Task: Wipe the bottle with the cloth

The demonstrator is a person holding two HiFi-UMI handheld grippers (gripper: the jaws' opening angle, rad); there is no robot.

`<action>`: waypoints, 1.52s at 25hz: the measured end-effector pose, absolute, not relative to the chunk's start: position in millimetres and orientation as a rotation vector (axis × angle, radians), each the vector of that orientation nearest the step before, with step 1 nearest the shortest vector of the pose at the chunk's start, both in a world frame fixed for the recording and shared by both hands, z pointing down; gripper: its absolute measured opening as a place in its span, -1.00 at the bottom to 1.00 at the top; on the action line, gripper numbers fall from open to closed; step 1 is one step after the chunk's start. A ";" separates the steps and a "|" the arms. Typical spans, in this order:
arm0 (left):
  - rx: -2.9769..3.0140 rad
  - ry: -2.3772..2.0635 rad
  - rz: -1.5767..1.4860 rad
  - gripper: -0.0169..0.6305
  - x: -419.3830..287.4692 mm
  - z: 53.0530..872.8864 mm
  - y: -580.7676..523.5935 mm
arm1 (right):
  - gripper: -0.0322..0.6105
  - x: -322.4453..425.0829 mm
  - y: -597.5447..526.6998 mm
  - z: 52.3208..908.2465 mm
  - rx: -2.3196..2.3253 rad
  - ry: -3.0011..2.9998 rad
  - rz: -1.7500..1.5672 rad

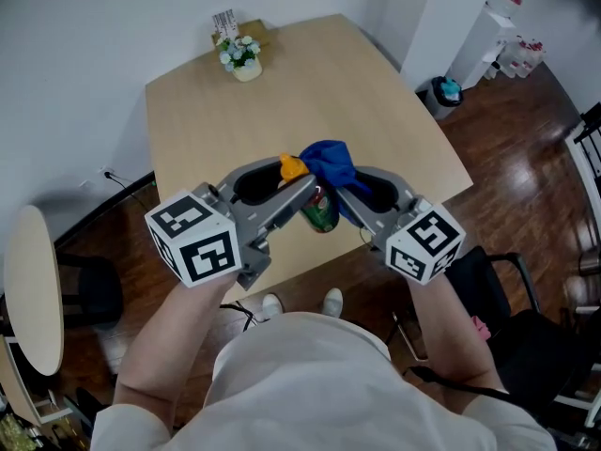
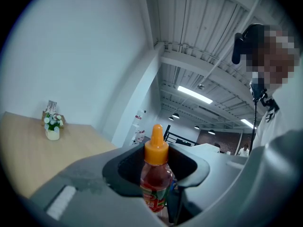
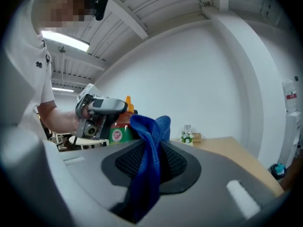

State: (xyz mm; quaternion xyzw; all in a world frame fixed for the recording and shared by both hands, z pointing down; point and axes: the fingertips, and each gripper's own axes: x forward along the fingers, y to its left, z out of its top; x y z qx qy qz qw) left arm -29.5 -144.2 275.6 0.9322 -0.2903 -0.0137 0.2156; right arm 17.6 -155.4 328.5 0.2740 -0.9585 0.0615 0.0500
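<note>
My left gripper (image 1: 302, 193) is shut on a small sauce bottle (image 1: 317, 208) with an orange cap (image 1: 292, 167), red contents and a green label; it is held in the air above the table's near edge. The left gripper view shows the bottle (image 2: 156, 179) upright between the jaws. My right gripper (image 1: 344, 188) is shut on a blue cloth (image 1: 329, 163), whose bunched end lies against the bottle's upper part. In the right gripper view the cloth (image 3: 149, 157) hangs through the jaws, with the bottle (image 3: 121, 129) and the left gripper (image 3: 97, 115) just behind it.
A light wooden table (image 1: 282, 111) lies below, with a small pot of flowers (image 1: 242, 57) and a card holder at its far edge. A round side table (image 1: 33, 285) stands at the left. A black chair (image 1: 526, 327) is at the right, a bin (image 1: 441, 92) beyond.
</note>
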 end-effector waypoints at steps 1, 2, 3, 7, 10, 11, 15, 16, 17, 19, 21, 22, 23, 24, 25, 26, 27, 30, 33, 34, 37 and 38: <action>2.582 -0.807 -0.045 -0.46 -31.2 274.0 -144.4 | -0.60 17.8 -155.0 337.4 0.826 -2.902 0.206; 2.580 -0.810 -0.054 -0.46 -33.3 272.4 -144.9 | -0.60 17.8 -154.4 346.3 0.818 -2.886 0.224; 2.578 -0.812 -0.062 -0.46 -35.8 270.8 -145.7 | -0.60 17.4 -153.6 354.9 0.810 -2.872 0.241; 2.579 -0.824 -0.077 -0.46 -43.2 263.9 -149.2 | -0.60 20.1 -149.0 389.5 0.799 -2.821 0.326; 2.586 -0.828 -0.094 -0.46 -45.1 255.5 -151.3 | -0.60 29.2 -145.3 418.3 0.815 -2.767 0.412; 2.590 -0.826 -0.102 -0.46 -45.1 252.0 -152.0 | -0.60 31.4 -143.1 425.7 0.817 -2.752 0.435; 2.614 -0.813 -0.122 -0.46 -42.8 239.6 -153.1 | -0.60 19.9 -127.0 429.5 0.770 -2.751 0.442; 2.619 -0.810 -0.124 -0.46 -41.5 237.9 -153.5 | -0.60 13.1 -122.8 425.0 0.748 -2.764 0.427; 2.622 -0.806 -0.124 -0.46 -40.0 237.1 -154.1 | -0.60 6.4 -119.2 419.9 0.728 -2.779 0.413; 2.629 -0.800 -0.114 -0.46 -37.6 238.2 -155.8 | -0.60 -4.2 -115.1 410.6 0.706 -2.807 0.393; 2.634 -0.799 -0.097 -0.46 -37.8 241.4 -157.8 | -0.60 -8.6 -114.5 406.0 0.705 -2.817 0.382; 2.635 -0.799 -0.090 -0.46 -38.3 243.3 -158.7 | -0.60 -7.9 -114.5 405.7 0.708 -2.813 0.379; 2.635 -0.800 -0.083 -0.46 -38.9 245.2 -159.7 | -0.60 -5.4 -114.6 406.3 0.714 -2.807 0.379; 2.634 -0.800 -0.077 -0.46 -39.4 247.2 -160.8 | -0.60 -1.7 -114.6 407.3 0.723 -2.799 0.378; 2.633 -0.802 -0.071 -0.46 -39.9 249.4 -162.0 | -0.60 2.8 -114.6 408.4 0.734 -2.792 0.376; 2.634 -0.806 -0.063 -0.46 -40.2 251.7 -163.1 | -0.60 7.7 -114.4 409.3 0.747 -2.786 0.372; 2.635 -0.812 -0.053 -0.46 -40.1 254.3 -164.0 | -0.60 13.5 -114.0 410.1 0.761 -2.781 0.370; 2.635 -0.828 -0.024 -0.46 -37.4 263.9 -166.1 | -0.60 36.5 -112.3 413.2 0.828 -2.765 0.380; 2.637 -0.852 0.013 -0.46 -33.4 274.9 -172.2 | -0.60 65.3 -111.9 415.4 0.920 -2.741 0.400; 2.641 -0.867 0.033 -0.46 -31.8 279.5 -175.6 | -0.60 75.8 -111.8 415.3 0.952 -2.733 0.404; 2.651 -0.927 0.103 -0.46 -27.1 298.8 -188.5 | -0.60 107.9 -108.2 414.9 1.044 -2.703 0.423; 2.650 -0.951 0.127 -0.46 -25.5 306.6 -193.4 | -0.60 118.0 -105.5 415.1 1.067 -2.691 0.431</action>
